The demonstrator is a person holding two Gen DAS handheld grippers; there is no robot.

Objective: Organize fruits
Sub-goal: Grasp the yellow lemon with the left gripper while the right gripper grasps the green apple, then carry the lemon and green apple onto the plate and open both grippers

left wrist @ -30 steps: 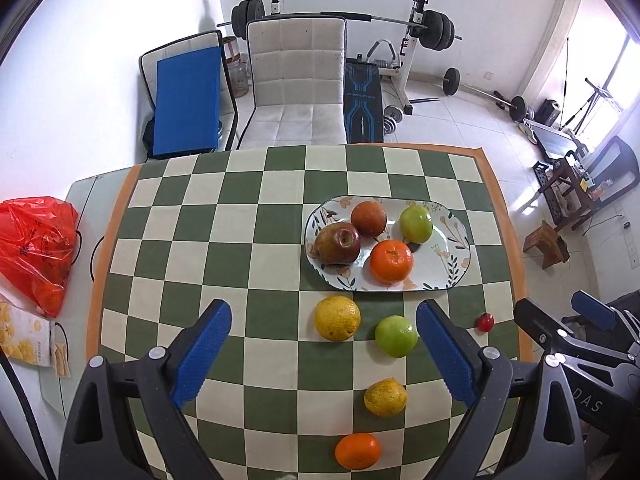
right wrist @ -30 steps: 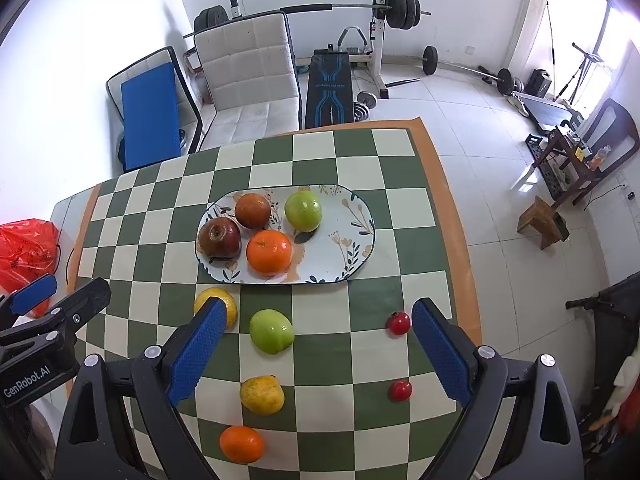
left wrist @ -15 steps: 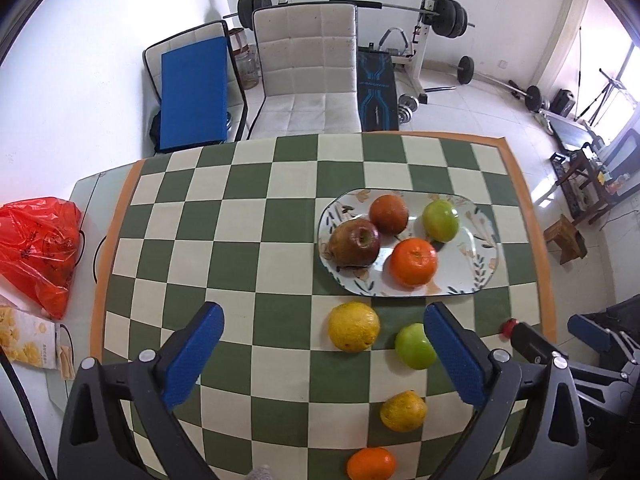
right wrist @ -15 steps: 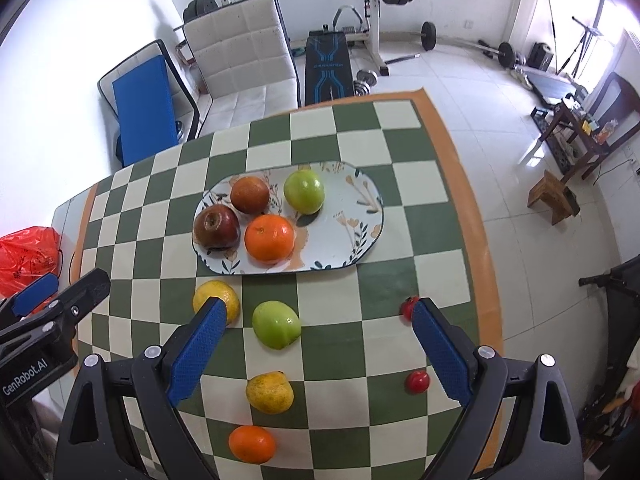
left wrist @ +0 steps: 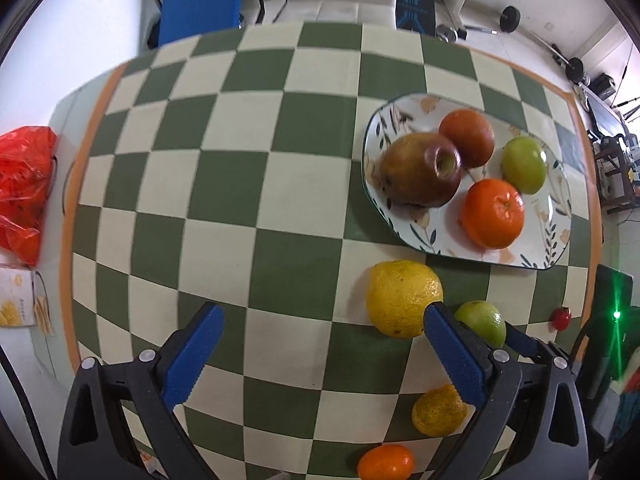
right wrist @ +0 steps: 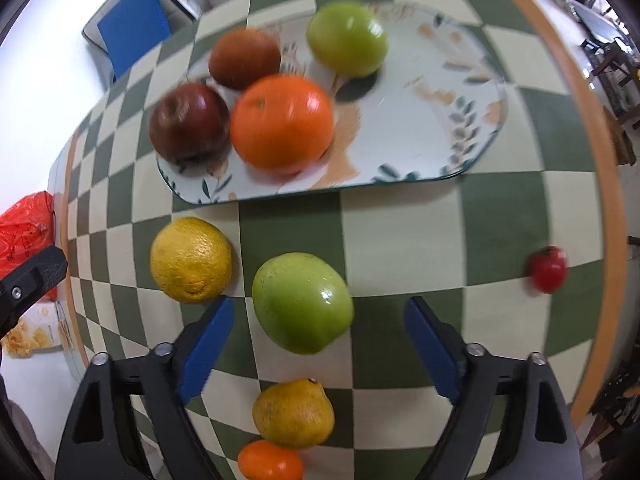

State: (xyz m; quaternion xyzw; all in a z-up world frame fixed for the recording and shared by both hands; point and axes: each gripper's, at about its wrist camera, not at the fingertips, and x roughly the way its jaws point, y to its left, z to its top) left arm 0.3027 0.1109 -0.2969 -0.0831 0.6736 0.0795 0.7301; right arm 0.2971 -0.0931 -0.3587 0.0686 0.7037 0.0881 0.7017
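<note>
left wrist: left tongs gaping, gripping nothing; right blade hiding part of green apple; yellow citrus touching that blade's tip | plate ahead-right carrying four fruits | right wrist: blurred; right tongs gaping, green apple sitting just ahead between blades; plate beyond.

Counted: two green apples, one red apple, three oranges, two yellow citrus, one small tomato, one plate.

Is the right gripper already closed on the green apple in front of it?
No. The right gripper is open, and the green apple lies on the table ahead of its fingers, untouched.
</note>
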